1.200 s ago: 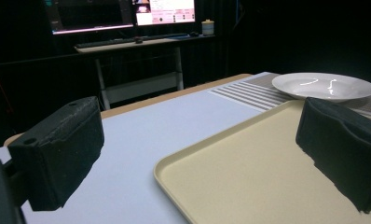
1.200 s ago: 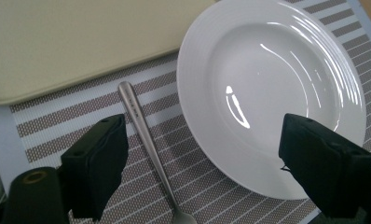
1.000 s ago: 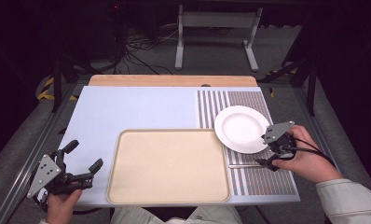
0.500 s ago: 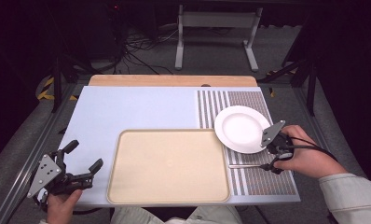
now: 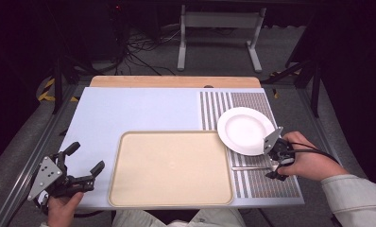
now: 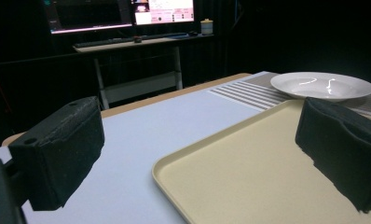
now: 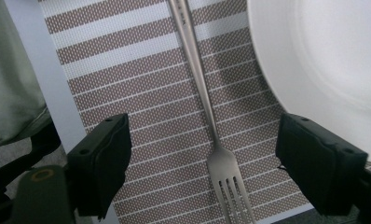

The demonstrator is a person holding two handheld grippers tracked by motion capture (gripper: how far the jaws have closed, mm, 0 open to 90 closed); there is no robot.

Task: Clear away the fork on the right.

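Note:
A metal fork [image 7: 194, 65] lies flat on the brown striped placemat [image 7: 151, 93], tines toward the camera, just beside a white plate [image 7: 323, 60]. My right gripper [image 7: 221, 163] hovers over it. Its jaws stand open on either side of the fork's head without touching it, and they have just been closing a little. In the high view the right gripper [image 5: 272, 163] sits at the plate's [image 5: 245, 130] near right edge, above the fork [image 5: 250, 167]. My left gripper [image 5: 88, 156] is held open off the table's near left corner, with nothing between its jaws [image 6: 197, 149].
A beige tray [image 5: 169, 168] lies bare at the front centre, also seen close ahead in the left gripper view [image 6: 249, 172]. The placemat [image 5: 266, 182] covers the right strip of the pale blue table top [image 5: 129, 113]. A desk with lit monitors [image 6: 162, 10] stands beyond the table.
My right gripper has shifted slightly toward the near edge and settled over the fork. The left gripper has not moved.

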